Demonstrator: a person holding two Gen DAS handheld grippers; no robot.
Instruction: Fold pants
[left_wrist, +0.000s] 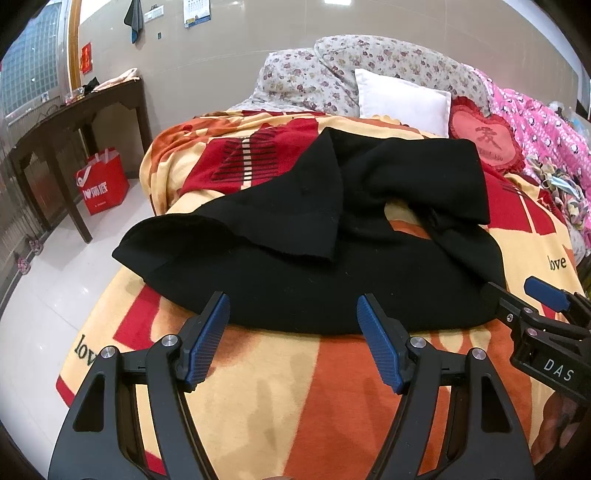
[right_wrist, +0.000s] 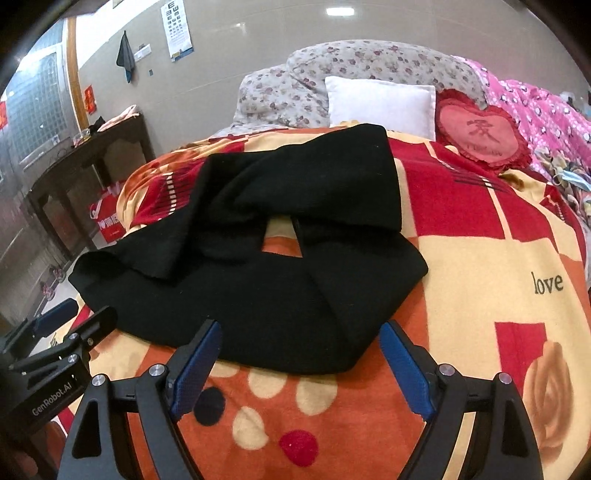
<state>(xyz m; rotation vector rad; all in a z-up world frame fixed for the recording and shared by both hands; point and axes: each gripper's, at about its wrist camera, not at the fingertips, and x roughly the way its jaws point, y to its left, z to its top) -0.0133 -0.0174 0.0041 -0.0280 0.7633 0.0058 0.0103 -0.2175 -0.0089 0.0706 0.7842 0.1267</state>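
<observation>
Black pants (left_wrist: 332, 236) lie rumpled on the patterned blanket (left_wrist: 295, 387), their legs bent over each other with a small gap of blanket showing between them. My left gripper (left_wrist: 293, 306) stands open just above the near edge of the pants, nothing pinched between its blue pads. At the right edge of that view my right gripper (left_wrist: 517, 295) hovers by the right end of the pants. In the right wrist view my right gripper (right_wrist: 300, 332) is open over the near right hem of the pants (right_wrist: 280, 288), and my left gripper (right_wrist: 83, 314) shows at lower left.
A floral quilt (left_wrist: 332, 74), a white pillow (left_wrist: 402, 99), a red heart cushion (left_wrist: 480, 136) and pink bedding (left_wrist: 543, 125) fill the far end of the bed. A dark wooden table (left_wrist: 74, 122) and a red bag (left_wrist: 103, 181) stand on the tiled floor left.
</observation>
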